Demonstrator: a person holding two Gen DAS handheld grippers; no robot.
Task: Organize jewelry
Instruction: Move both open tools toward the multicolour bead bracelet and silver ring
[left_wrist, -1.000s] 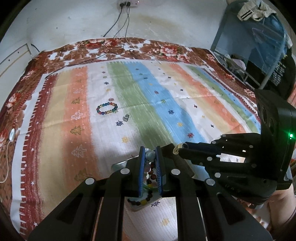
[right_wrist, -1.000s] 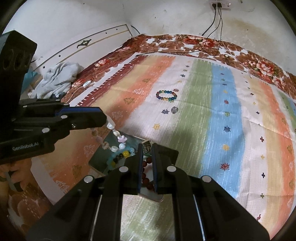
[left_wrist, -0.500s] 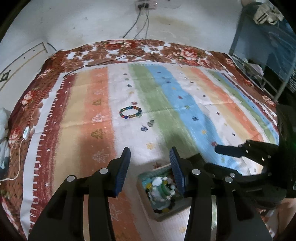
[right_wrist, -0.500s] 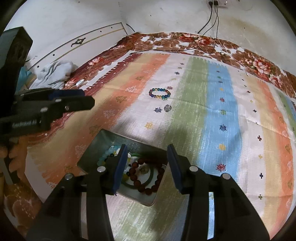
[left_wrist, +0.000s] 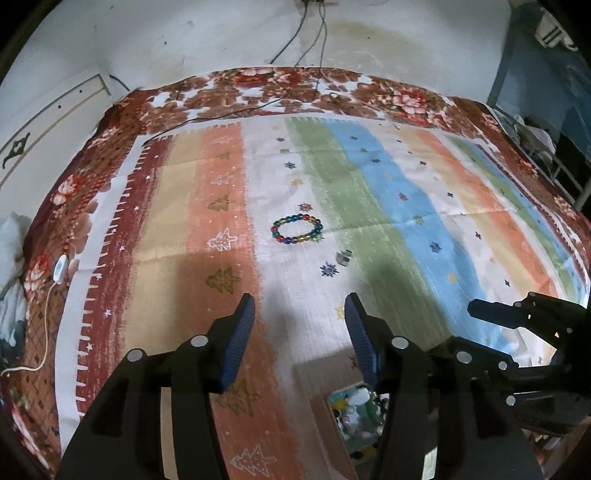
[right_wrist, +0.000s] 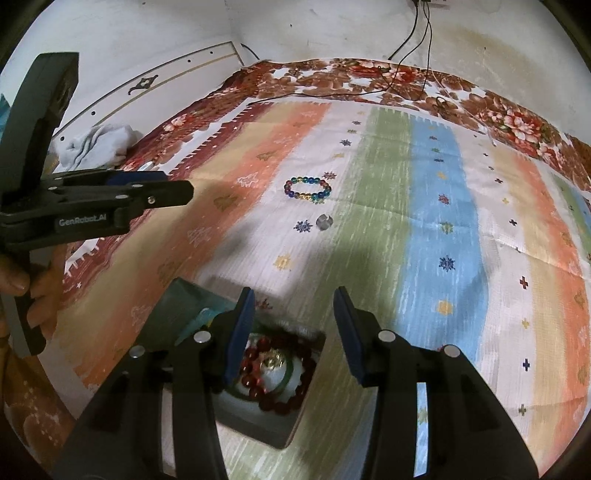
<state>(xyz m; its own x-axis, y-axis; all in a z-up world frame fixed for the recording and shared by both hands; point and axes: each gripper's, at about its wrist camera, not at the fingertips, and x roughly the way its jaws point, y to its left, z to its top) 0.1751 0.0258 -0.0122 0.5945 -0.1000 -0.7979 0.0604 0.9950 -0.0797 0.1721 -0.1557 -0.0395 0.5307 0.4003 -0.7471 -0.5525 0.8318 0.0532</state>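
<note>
A multicoloured bead bracelet (left_wrist: 297, 229) (right_wrist: 307, 189) lies on the striped cloth, with a small silver piece (left_wrist: 343, 257) (right_wrist: 324, 222) just nearer. My left gripper (left_wrist: 299, 306) (right_wrist: 177, 192) hovers over bare cloth; its jaws are opening and nothing is between them. The jewelry box (left_wrist: 321, 417) (right_wrist: 258, 424) sits low to its right. My right gripper (right_wrist: 293, 299) (left_wrist: 480, 312) stands open above the box's far edge, holding nothing. A dark red bead bracelet (right_wrist: 255, 380) and a green bangle (right_wrist: 291, 373) lie inside the box.
A person's hand (right_wrist: 37, 295) grips the left tool. Crumpled white cloth (right_wrist: 99, 147) lies at the bed's left edge. Black cables (right_wrist: 406, 92) cross the far floral blanket. A white cord (left_wrist: 59, 266) lies on the left border. A blue rack (left_wrist: 546, 110) stands right.
Both grippers were shut on beaded strings over the box; both have opened and the strings now lie in the box. The left gripper has shifted left off the box.
</note>
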